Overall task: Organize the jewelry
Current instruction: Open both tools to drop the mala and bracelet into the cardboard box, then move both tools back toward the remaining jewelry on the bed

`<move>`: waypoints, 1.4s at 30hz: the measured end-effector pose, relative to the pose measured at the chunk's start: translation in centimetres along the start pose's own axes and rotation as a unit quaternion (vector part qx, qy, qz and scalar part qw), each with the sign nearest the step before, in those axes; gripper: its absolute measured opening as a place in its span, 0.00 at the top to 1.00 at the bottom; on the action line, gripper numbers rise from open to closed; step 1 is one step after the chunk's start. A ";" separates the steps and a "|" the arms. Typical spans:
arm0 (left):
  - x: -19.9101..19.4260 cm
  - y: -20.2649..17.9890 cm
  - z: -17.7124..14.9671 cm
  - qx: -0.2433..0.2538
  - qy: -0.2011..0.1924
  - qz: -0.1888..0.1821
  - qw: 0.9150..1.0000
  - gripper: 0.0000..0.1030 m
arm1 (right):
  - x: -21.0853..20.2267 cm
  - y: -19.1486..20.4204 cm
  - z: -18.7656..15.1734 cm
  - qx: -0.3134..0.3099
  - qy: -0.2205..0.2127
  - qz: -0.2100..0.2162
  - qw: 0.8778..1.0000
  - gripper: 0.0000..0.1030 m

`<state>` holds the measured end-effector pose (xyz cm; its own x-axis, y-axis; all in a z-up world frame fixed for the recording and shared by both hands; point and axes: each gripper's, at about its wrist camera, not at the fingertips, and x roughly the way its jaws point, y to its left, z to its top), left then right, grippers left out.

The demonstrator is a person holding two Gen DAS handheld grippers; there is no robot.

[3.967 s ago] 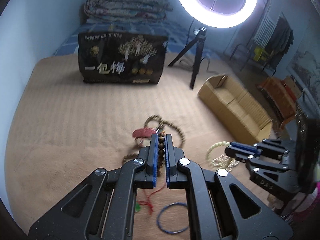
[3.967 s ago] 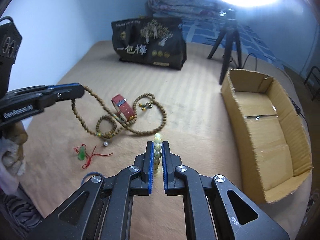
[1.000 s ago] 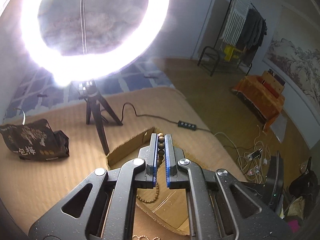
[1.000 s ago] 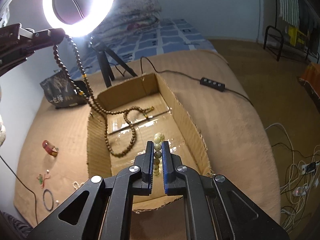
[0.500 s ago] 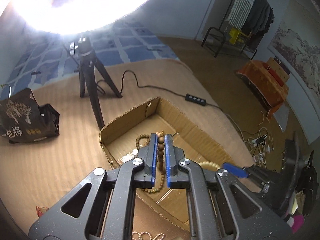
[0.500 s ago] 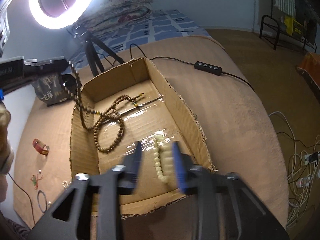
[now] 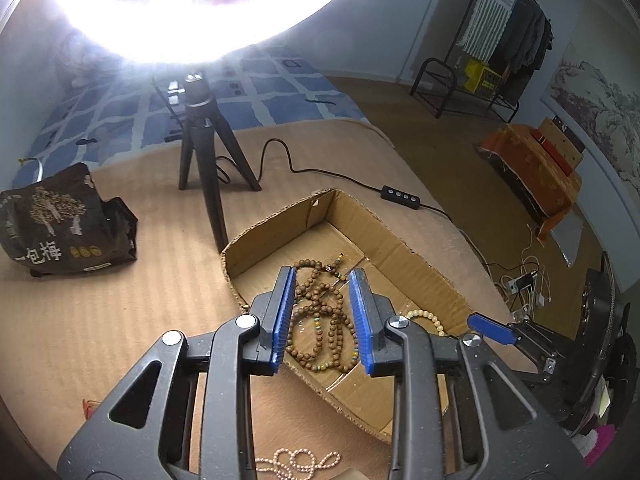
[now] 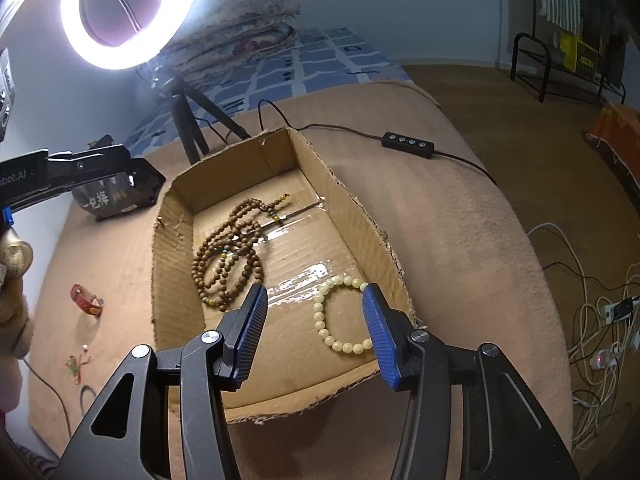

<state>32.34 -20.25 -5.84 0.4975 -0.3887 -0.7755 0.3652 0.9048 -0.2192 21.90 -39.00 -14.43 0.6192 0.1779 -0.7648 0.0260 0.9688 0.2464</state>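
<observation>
Tan ribbed bedding (image 8: pixel 460 216) covers the bed, with a shallow cardboard box (image 8: pixel 172 264) lying open on it under a glaring ring light (image 8: pixel 132 12) on a small black tripod (image 7: pixel 204 152). Both grippers hang over the box, pointing down into it. On the box floor lies the brown bead necklace (image 8: pixel 228 252), heaped in loose loops toward the far left part, and the pale bead bracelet (image 8: pixel 336 316) lies flat near the right wall, apart from the necklace. The left gripper (image 7: pixel 322 316) has its blue jaws parted and opening, framing the necklace below without touching it; nothing is gripped. The right gripper (image 8: pixel 316 336) stands wider, its jaws also opening, with the bracelet seen between them on the cardboard, free of both pads. Outside the box on the left, a red strap (image 8: pixel 86 300), a green charm on red cord (image 8: pixel 76 366) and a dark ring (image 8: pixel 86 398) lie on the bedding, and a pink bead strand (image 7: pixel 296 462) lies near the box's front. A dark printed bag (image 7: pixel 60 224) sits beyond the tripod, and a cable with an inline switch (image 8: pixel 408 145) runs past the box's far end.
</observation>
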 end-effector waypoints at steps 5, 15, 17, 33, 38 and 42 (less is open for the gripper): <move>-2.6 0.3 -0.5 0.004 -0.016 0.006 1.000 0.74 | -1.9 0.6 0.2 -0.003 -0.015 -0.003 1.000 0.53; -10.1 2.1 -2.4 0.000 -0.058 0.021 0.998 0.74 | -6.7 3.3 -0.5 -0.025 -0.044 0.001 0.999 0.53; -12.1 2.6 -3.5 0.004 -0.067 0.028 0.997 0.72 | -7.8 4.0 -0.9 -0.028 -0.051 0.006 0.998 0.53; -20.2 11.4 -12.8 -0.044 -0.081 0.104 0.990 0.34 | -11.7 10.6 -5.1 -0.094 -0.054 0.045 0.993 0.42; -20.5 14.9 -15.8 -0.073 -0.064 0.118 0.988 0.34 | -11.3 11.9 -6.2 -0.092 -0.065 0.064 0.992 0.34; -19.6 16.0 -18.6 -0.070 -0.040 0.122 0.989 0.34 | -9.9 12.8 -7.4 -0.094 -0.061 0.075 0.991 0.33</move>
<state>13.76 5.12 -5.17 0.6197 -0.1626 -0.7679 0.1166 0.9865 -0.1148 10.31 -27.09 -8.08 0.6960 0.3108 -0.6473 -0.2122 0.9502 0.2281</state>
